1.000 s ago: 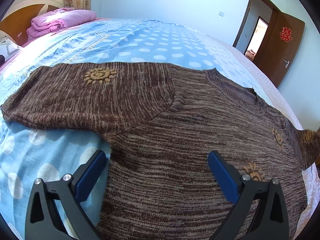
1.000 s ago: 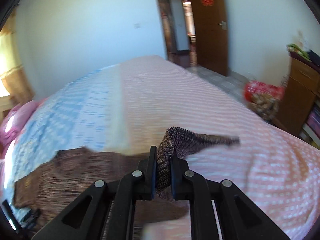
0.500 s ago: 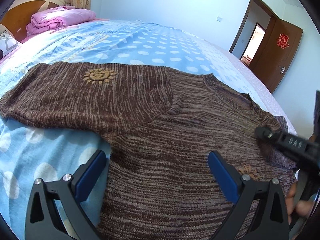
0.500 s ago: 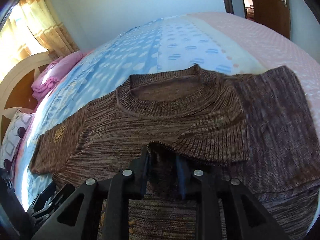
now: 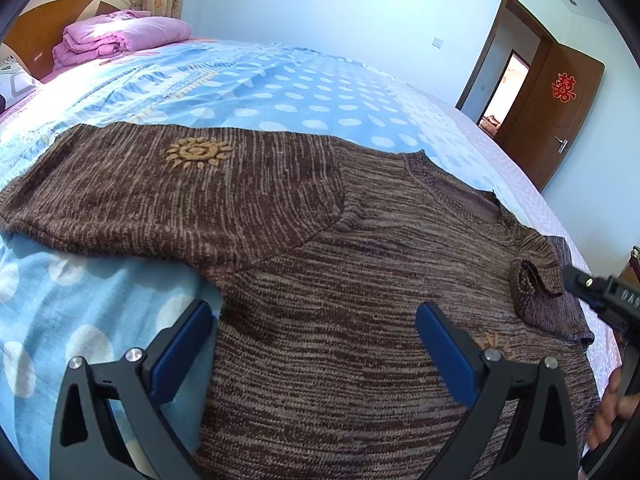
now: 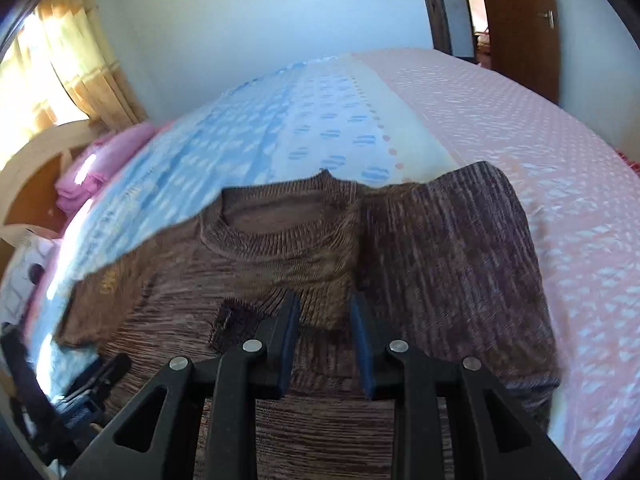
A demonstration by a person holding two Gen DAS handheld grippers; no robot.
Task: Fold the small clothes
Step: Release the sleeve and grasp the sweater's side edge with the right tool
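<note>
Left wrist view shows you the brown marled knitted sweater [image 5: 340,280] spread flat on the bed with the blue-and-white dotted cover [image 5: 280,92], collar away from you, one sleeve with a tan sun motif stretched out to the left, the other sleeve already turned in over the chest at the right; your left tongs [image 5: 316,344] are released, spread wide, hovering low over the lower body of the knit near its left side seam, gripping nothing; in the right wrist view your right tongs [image 6: 326,334] stand slightly parted just beside the folded sleeve cuff, and no cloth sits between the pads, so I judge them released; the sweater [image 6: 320,264] lies directly under and ahead of them; expect it to handle soft, limp and fairly light, thick enough to bunch, grippy not slippery, and prone to stretch if you drag it; I would pinch the outstretched left sleeve near its cuff edge, taking both layers, and lift before carrying it across
</note>
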